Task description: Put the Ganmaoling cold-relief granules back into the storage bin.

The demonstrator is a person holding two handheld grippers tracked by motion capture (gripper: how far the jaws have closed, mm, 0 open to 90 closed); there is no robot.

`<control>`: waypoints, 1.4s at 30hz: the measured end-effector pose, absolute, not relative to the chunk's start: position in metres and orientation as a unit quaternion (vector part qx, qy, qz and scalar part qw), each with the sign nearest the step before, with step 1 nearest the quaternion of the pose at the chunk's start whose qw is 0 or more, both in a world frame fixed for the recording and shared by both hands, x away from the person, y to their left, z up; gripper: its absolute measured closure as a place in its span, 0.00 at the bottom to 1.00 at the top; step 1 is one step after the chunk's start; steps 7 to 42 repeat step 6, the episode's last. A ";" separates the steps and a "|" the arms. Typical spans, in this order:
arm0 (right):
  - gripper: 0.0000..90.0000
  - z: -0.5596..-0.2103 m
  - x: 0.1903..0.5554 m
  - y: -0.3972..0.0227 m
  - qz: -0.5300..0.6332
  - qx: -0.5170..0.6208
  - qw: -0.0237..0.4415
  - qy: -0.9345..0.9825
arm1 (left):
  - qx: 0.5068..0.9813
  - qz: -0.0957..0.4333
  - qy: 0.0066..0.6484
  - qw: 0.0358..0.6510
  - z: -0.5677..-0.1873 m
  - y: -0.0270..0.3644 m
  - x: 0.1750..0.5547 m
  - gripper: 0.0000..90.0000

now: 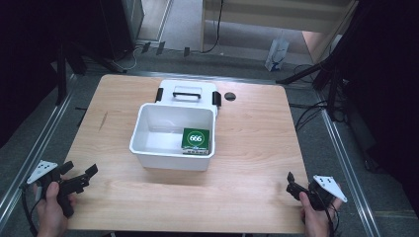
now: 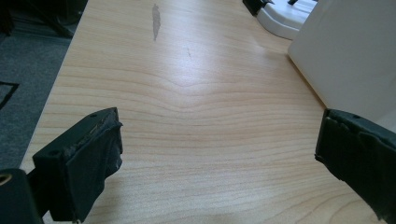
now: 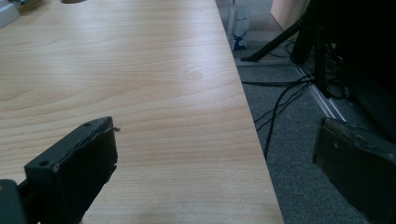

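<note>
A white open box (image 1: 148,148) stands in the middle of the wooden table (image 1: 247,148); its lid (image 1: 188,91) with a handle lies behind it. Inside, at the right, rests a green pack marked 666 (image 1: 196,140). My left gripper (image 1: 81,175) is held near the front left corner, open, with nothing between its jaws (image 2: 217,158). My right gripper (image 1: 291,185) sits at the front right edge, also open and empty (image 3: 215,163). In the left gripper view the box wall (image 2: 355,51) rises at the right.
A round dark hole (image 1: 230,96) sits in the table behind the lid. Cables (image 3: 280,102) and stand legs lie on the grey floor past the right edge. A white bag (image 1: 276,54) stands on the floor beyond the table.
</note>
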State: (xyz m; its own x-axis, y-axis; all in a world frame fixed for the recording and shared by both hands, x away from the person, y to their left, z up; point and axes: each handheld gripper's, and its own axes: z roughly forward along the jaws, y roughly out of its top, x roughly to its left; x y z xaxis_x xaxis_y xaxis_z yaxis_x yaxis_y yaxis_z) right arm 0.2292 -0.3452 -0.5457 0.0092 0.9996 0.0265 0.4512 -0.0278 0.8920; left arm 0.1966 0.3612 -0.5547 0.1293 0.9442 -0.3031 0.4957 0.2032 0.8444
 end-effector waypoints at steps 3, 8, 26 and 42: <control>0.00 -0.546 0.230 -0.345 0.377 0.612 0.354 0.598 | 0.585 0.238 0.616 0.472 -0.555 0.361 0.197 0.01; 0.00 -0.546 0.230 -0.344 0.376 0.608 0.354 0.603 | 0.586 0.238 0.616 0.470 -0.555 0.361 0.197 0.01; 0.00 -0.546 0.230 -0.344 0.376 0.608 0.354 0.603 | 0.586 0.238 0.616 0.470 -0.555 0.361 0.197 0.01; 0.00 -0.546 0.230 -0.344 0.376 0.608 0.354 0.603 | 0.586 0.238 0.616 0.470 -0.555 0.361 0.197 0.01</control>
